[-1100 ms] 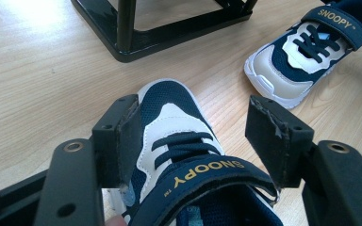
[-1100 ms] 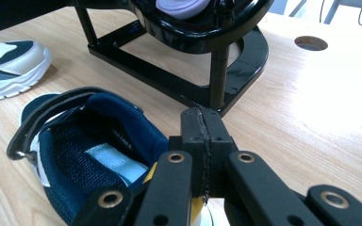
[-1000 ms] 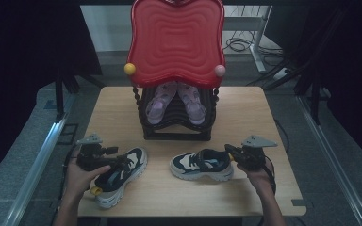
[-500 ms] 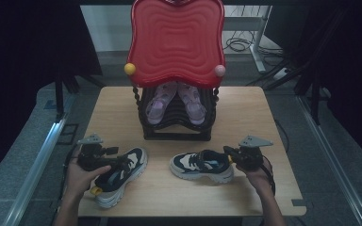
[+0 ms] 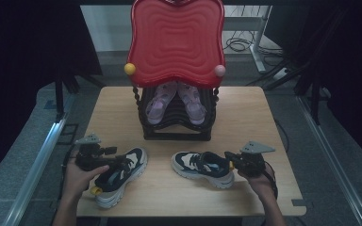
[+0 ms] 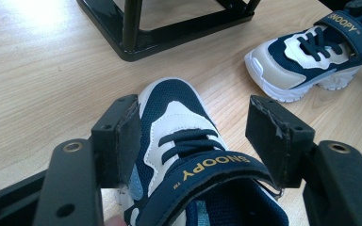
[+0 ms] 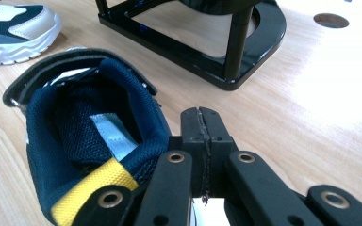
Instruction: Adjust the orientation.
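Two navy-and-white child's sneakers lie on the wooden table [image 5: 264, 117]. The left shoe [image 5: 122, 174] [image 6: 179, 113] points toward the rack. My left gripper [image 5: 117, 159] [image 6: 195, 136] stands open astride it at the "SNOOPY" strap, its left pad close against the shoe's side. The right shoe [image 5: 200, 165] [image 7: 75, 122] [image 6: 306, 52] points left, its yellow heel tab toward my right gripper [image 5: 228, 163] [image 7: 201, 117]. That gripper is shut, with nothing seen between its pads, and lies against the right side of the heel collar.
A black shoe rack [image 5: 176, 132] [image 7: 207, 52] stands mid-table behind the shoes, with a pair of purple sandals [image 5: 156, 101] inside. A red wavy tray [image 5: 176, 42] tops it. Bare table lies on either side of the rack and along the front edge.
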